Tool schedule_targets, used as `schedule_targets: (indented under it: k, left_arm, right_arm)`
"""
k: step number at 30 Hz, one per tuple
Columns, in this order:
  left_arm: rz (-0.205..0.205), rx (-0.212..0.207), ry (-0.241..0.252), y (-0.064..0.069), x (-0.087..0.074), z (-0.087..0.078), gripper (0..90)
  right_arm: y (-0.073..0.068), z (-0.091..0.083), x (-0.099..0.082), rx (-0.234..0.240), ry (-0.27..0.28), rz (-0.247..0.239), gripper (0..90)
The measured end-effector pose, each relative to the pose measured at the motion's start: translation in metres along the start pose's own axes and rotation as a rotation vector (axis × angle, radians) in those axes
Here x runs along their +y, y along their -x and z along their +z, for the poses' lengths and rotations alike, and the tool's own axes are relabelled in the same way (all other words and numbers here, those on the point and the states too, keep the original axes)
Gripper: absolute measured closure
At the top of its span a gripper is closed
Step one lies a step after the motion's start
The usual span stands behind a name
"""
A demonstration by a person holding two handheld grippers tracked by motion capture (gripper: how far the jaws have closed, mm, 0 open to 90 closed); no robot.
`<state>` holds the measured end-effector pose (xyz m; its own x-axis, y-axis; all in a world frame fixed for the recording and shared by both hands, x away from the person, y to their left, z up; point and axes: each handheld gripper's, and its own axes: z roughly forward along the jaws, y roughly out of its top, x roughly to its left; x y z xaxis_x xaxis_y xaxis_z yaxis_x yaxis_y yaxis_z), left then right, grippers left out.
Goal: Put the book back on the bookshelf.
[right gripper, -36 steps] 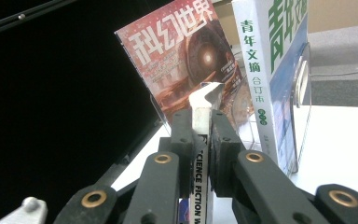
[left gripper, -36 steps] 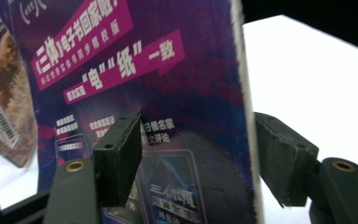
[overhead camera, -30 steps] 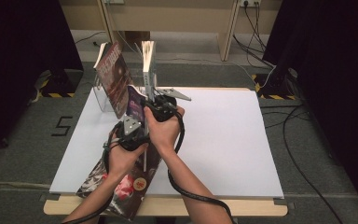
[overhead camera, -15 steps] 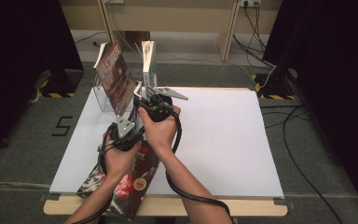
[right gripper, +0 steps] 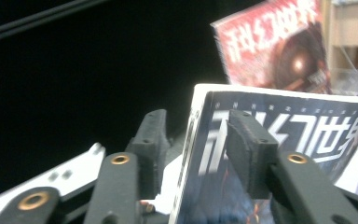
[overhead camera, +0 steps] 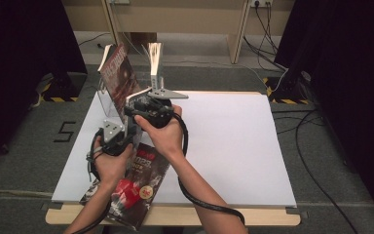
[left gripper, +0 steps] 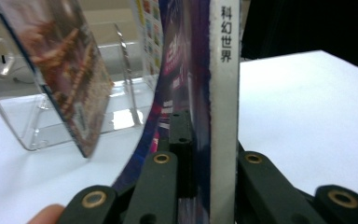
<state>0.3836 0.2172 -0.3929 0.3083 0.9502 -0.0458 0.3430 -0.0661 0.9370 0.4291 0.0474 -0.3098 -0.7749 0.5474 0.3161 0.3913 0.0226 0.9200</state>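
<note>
A dark-covered magazine [left gripper: 223,93] with a white spine stands upright on the white table [overhead camera: 233,146], just in front of a clear rack [overhead camera: 104,100]. My left gripper [left gripper: 212,140] has just been closing and is now shut on its lower edge by the spine. My right gripper [right gripper: 198,121] has just been opening. The magazine's top [right gripper: 307,140] is still between its jaws, but the left finger [right gripper: 151,135] stands off the cover. In the high view both grippers [overhead camera: 126,122] [overhead camera: 143,105] meet at the rack's front.
A red-covered magazine [overhead camera: 119,73] leans in the rack and a fanned-open one [overhead camera: 154,53] stands behind it. Another magazine [overhead camera: 131,190] lies flat at the table's front edge under my forearms. Cables trail on the floor at the right.
My left hand has shifted a little to the left, nearer the rack. The right hand has stayed about where it was, by the magazine's top.
</note>
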Motion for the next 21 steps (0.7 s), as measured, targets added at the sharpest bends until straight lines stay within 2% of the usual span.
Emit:
schedule_targets:
  k: [3,7,10,12,17,21]
  left_arm:
    - [-0.022,-0.008,0.025,-0.01,0.002,-0.004,82.1]
    - [-0.031,-0.021,0.064,-0.021,0.004,-0.01,82.2]
    - [-0.025,-0.035,0.099,-0.031,0.009,-0.014,82.2]
    - [-0.019,-0.025,0.117,-0.037,0.013,-0.017,82.2]
    - [-0.043,0.004,0.13,-0.048,0.017,-0.02,82.2]
    - [-0.048,0.012,0.14,-0.052,0.018,-0.018,82.2]
  right_arm:
    - [0.004,-0.017,0.003,0.01,0.038,0.006,56.5]
    - [0.019,-0.035,0.003,-0.03,0.081,0.025,56.6]
    - [0.034,-0.047,-0.003,-0.066,0.054,0.038,57.1]
    - [0.045,-0.055,-0.01,-0.097,0.036,0.04,57.5]
    - [0.069,-0.072,-0.03,-0.15,0.015,0.071,57.6]
    - [0.082,-0.084,-0.046,-0.175,-0.014,0.089,57.6]
